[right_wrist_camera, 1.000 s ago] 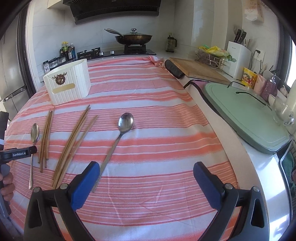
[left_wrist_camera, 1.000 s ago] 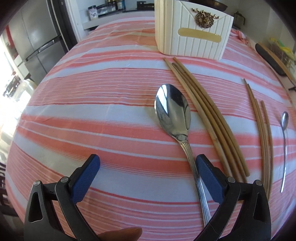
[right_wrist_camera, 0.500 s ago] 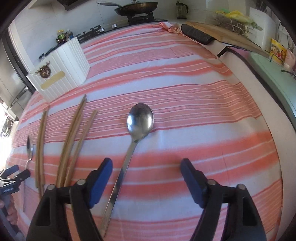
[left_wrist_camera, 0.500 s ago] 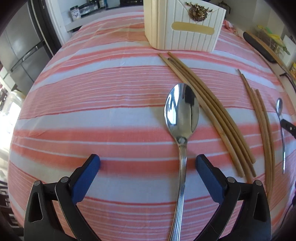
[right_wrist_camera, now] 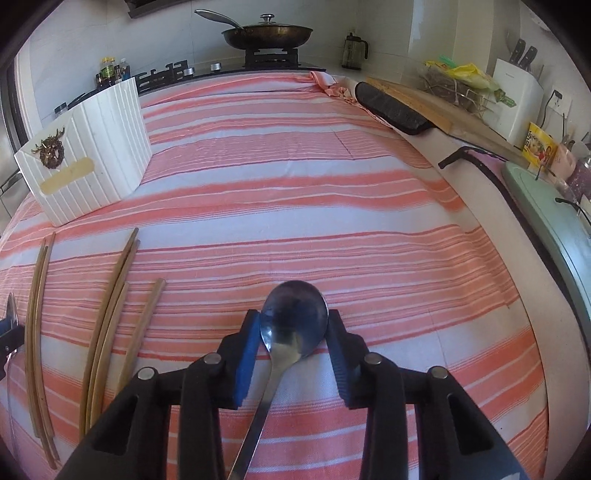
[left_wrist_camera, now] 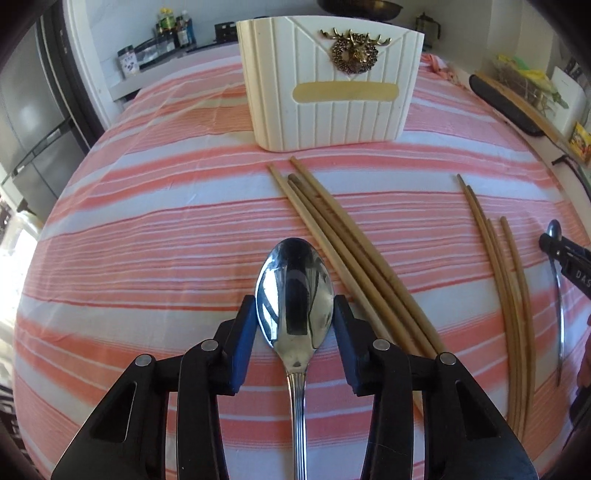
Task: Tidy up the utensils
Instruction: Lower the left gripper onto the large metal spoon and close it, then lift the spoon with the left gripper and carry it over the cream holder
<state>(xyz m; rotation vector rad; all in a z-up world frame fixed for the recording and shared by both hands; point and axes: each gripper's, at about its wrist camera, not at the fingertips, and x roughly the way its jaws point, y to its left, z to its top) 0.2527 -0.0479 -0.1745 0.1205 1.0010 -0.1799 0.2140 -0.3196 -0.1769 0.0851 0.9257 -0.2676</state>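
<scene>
In the left wrist view, my left gripper (left_wrist_camera: 294,314) is shut on the bowl of a shiny metal spoon (left_wrist_camera: 294,295) lying on the striped cloth. A bundle of wooden chopsticks (left_wrist_camera: 343,243) lies just to its right, a second bundle (left_wrist_camera: 506,280) farther right. The white ribbed utensil holder (left_wrist_camera: 328,85) stands beyond. In the right wrist view, my right gripper (right_wrist_camera: 294,325) is shut on the bowl of a second metal spoon (right_wrist_camera: 293,317). Chopsticks (right_wrist_camera: 110,306) lie to its left, and the holder (right_wrist_camera: 85,158) stands at the far left.
A pink striped cloth (right_wrist_camera: 295,206) covers the counter. A stove with a pan (right_wrist_camera: 267,35) is at the back. A cutting board (right_wrist_camera: 436,103), a black pad (right_wrist_camera: 391,109), a knife block (right_wrist_camera: 517,99) and a green lid (right_wrist_camera: 554,214) line the right side.
Both grippers moved forward and down over their spoons and closed from wide open onto the spoon bowls.
</scene>
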